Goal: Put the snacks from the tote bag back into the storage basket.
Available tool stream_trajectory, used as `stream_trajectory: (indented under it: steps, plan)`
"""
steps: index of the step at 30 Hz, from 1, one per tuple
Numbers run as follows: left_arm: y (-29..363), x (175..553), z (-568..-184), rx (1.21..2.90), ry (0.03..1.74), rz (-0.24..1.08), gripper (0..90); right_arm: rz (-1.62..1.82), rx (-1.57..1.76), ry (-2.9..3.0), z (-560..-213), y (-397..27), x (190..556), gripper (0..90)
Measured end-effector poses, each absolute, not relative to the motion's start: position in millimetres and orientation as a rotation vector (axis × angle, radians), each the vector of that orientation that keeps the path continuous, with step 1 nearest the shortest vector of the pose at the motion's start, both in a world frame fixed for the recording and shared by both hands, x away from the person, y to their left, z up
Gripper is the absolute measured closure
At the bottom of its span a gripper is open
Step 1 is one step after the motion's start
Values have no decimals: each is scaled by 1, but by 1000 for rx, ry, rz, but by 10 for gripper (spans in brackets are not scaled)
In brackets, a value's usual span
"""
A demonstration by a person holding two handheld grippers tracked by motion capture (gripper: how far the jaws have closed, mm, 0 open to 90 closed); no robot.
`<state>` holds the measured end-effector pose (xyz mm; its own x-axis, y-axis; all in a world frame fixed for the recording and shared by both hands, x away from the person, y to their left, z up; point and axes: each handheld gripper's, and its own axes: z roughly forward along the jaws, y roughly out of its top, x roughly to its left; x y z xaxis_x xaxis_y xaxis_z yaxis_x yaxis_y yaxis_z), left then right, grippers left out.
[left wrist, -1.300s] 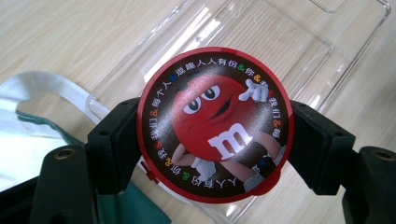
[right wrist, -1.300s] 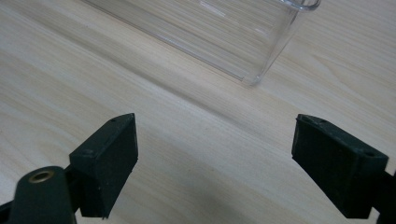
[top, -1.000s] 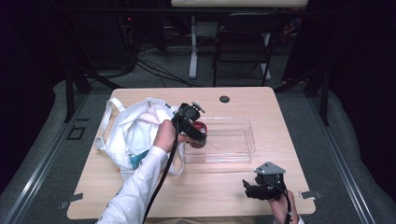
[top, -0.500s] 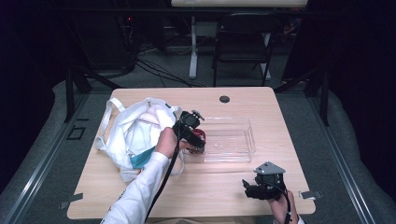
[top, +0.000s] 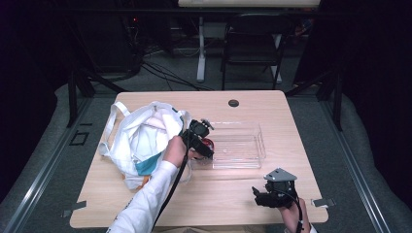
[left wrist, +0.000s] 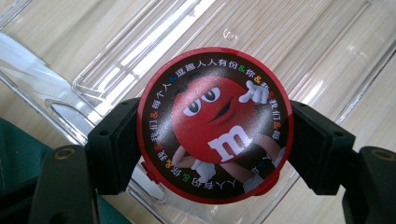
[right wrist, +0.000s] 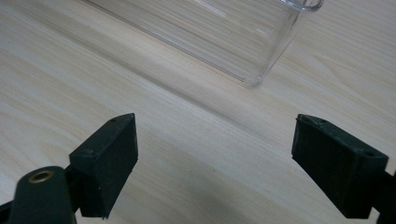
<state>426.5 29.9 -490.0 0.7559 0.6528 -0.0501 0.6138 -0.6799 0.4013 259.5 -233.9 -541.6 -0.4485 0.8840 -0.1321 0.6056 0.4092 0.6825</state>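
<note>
A round red tin (left wrist: 215,123) with a cartoon candy figure on its lid sits between the jaws of my left gripper (left wrist: 212,144), which is shut on it. In the high view the left gripper (top: 204,141) holds the red tin (top: 209,143) over the left end of a clear plastic tray (top: 243,154). The clear tray (left wrist: 116,70) lies right under the tin. My right gripper (right wrist: 215,158) stands open over bare wood, with a corner of the tray (right wrist: 254,70) ahead. The right gripper (top: 269,196) rests near the table's front edge.
A white cloth bag (top: 141,141) with teal and white things inside lies left of the tray. A black round grommet (top: 233,103) sits near the table's far edge. A folding chair (top: 252,46) stands behind the table.
My left gripper has sunk with the red tin towards the left end of the clear tray. The right gripper has kept still.
</note>
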Motion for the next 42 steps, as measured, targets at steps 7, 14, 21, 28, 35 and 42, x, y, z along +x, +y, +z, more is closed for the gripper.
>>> stream_trajectory:
  steps: [7, 14, 21, 28, 35, 42]
  plan:
    - [26, 427, -496, 2566, 973, 133, 265, 764, 1263, 2194, -541, -234, 259, 139]
    - [26, 428, -499, 2582, 980, 147, 264, 771, 1262, 2189, -542, -234, 260, 139]
    - [27, 428, -500, 2595, 971, 144, 263, 767, 1261, 2193, -541, -234, 260, 139]
    - [27, 428, -500, 2605, 963, 149, 261, 772, 1262, 2192, -541, -234, 260, 139]
    - [29, 427, -487, 2569, 958, 184, 229, 771, 1265, 2192, -541, -234, 259, 139]
    - [33, 425, -467, 2525, 937, 213, 164, 779, 1261, 2192, -541, -234, 259, 139]
